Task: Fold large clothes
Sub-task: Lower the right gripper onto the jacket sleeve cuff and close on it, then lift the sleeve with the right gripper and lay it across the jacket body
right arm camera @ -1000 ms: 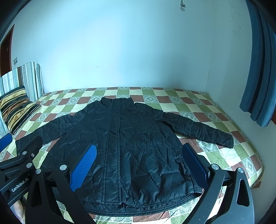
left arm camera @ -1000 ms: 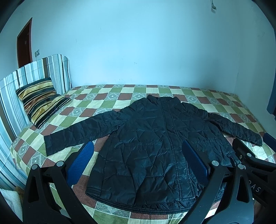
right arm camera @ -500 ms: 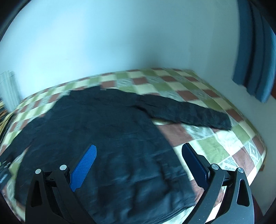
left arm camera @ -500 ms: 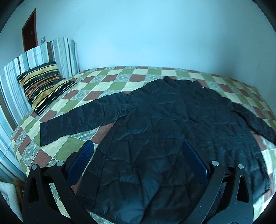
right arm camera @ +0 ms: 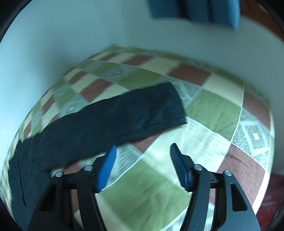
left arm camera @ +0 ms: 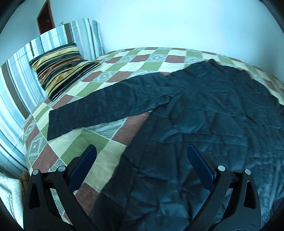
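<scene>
Mostly bed (left arm camera: 99, 142) in both views: a wide mattress under a checked cover of diamond patches in olive green, cream, brick red and grey with small white diamond motifs, weave looks coarse and ribbed up close in the right wrist view. Plain pale wall (left arm camera: 159, 21) behind it. Headboard end draped in a striped cloth (left arm camera: 16, 85), blue, white and brown vertical bands. Striped pillow (left arm camera: 60, 69), shiny, yellow, black and rust bars, leans against that cloth, on the cover. Dark brown door (left arm camera: 44, 19) in the far corner, partly cut off. Blue curtain (right arm camera: 195, 10) hangs at the top of the right wrist view, blurred. White knit-looking fabric (left arm camera: 8, 195) at the lower left edge, unclear what.

Black jacket (left arm camera: 204, 124) lies flat on the bed, front or back cannot tell, thin quilted material with a slight sheen and many creases. Left sleeve (left arm camera: 106, 108) stretched out straight toward the pillow side, cuff squared off. Right sleeve (right arm camera: 133, 113) lies straight toward the bed's corner, flat, hemmed cuff.

Left gripper (left arm camera: 140, 167) spread wide, blue pads over the jacket's hem edge and bare cover, nothing pinched. Right gripper (right arm camera: 142, 165) jaws have just been closing, part way apart now, ribbed blue pads, only the cover between them, just short of the right sleeve. Frame motion-blurred.
</scene>
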Motion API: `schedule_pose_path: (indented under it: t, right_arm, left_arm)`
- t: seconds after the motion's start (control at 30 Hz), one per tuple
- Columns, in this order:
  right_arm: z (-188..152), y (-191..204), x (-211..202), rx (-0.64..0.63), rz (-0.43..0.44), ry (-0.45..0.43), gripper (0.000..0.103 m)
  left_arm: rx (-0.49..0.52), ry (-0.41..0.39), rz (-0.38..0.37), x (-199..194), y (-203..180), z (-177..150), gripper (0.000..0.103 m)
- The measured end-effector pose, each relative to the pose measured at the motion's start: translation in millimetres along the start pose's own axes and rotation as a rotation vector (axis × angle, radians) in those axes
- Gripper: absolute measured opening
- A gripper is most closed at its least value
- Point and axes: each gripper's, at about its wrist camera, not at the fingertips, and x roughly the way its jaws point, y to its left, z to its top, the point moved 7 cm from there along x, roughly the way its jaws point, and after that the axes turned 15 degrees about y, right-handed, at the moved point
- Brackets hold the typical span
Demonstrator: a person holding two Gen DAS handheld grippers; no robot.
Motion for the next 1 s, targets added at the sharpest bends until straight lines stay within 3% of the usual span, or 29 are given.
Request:
schedule_pose_path:
  t: [0.1,0.23,0.33,0.57,0.67,0.8,1.0]
  right_arm:
    - [16,-17,20,0.101,0.069,0.034,0.062]
    - [36,-28,38,0.168,0.080,0.037,0.063]
    - [49,-30,50,0.194,0.101,0.037,0.070]
    - [58,-25,61,0.189,0.023,-0.015,0.070]
    - [61,-26,60,0.190,-0.025,-0.034,0.052]
    - [64,-25,58,0.180,0.036,-0.037,0.022]
    - [62,-2,15,0.131,0.086,-0.140,0.016]
  left_arm:
    - [-0.025,0.012,0.022,9,6,3,0.101]
    - [-0.045,0.026,0.044,18,10,7,0.101]
    - [-0.032,0.026,0.059,19,8,8,0.101]
    - [-0.020,0.045,0.079,28,2,6,0.101]
    - [-0.016,0.050,0.081,32,2,5,0.101]
    - [-0.014,0.057,0.079,36,2,4,0.101]
    - [-0.020,0.055,0.106,35,11,4,0.101]
